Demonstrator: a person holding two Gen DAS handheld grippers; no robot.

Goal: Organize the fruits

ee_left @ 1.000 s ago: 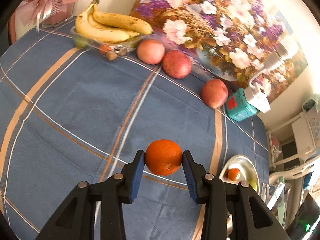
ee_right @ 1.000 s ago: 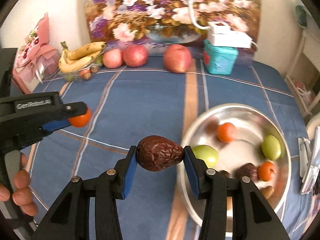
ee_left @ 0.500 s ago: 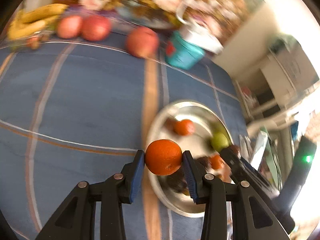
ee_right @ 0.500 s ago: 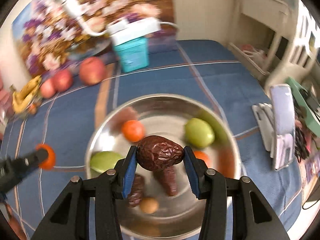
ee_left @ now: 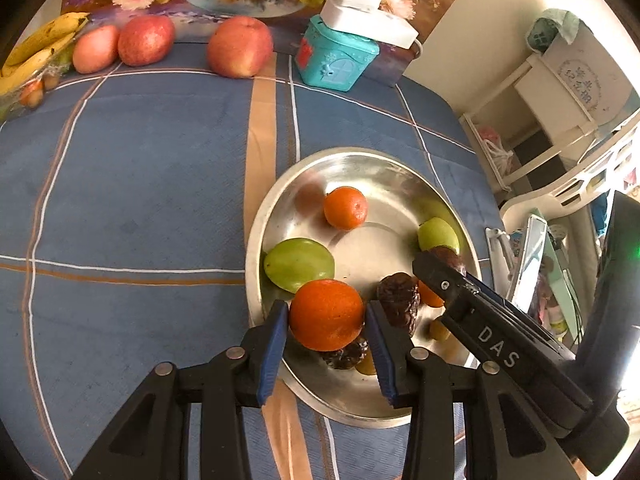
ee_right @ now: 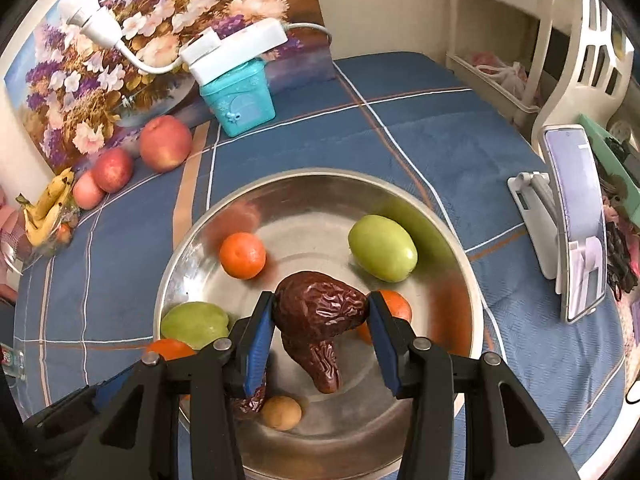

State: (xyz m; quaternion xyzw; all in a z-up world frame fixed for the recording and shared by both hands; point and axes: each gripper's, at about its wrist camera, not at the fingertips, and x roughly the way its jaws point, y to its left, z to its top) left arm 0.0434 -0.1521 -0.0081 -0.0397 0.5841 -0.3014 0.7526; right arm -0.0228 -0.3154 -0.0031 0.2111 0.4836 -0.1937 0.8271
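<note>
My left gripper (ee_left: 326,314) is shut on an orange tangerine (ee_left: 325,312) and holds it over the near left rim of a round metal bowl (ee_left: 360,168). My right gripper (ee_right: 320,312) is shut on a wrinkled brown date (ee_right: 320,306) and holds it above the middle of the bowl (ee_right: 320,178). The bowl holds a tangerine (ee_right: 242,255), two green fruits (ee_right: 382,248) (ee_right: 194,324), more dates (ee_right: 320,364) and a small tan fruit (ee_right: 281,413). The right gripper's body (ee_left: 496,336) shows at right in the left wrist view.
Three red apples (ee_left: 240,46) and a tray of bananas (ee_left: 36,48) line the far edge of the blue checked tablecloth. A teal tin house (ee_left: 336,60) with a white power strip stands by a flower painting. A phone on a stand (ee_right: 572,220) is right of the bowl.
Both grippers swung from the open tablecloth to over the bowl, carrying their fruit. The tangerine and the date are now closer to the bowl's contents.
</note>
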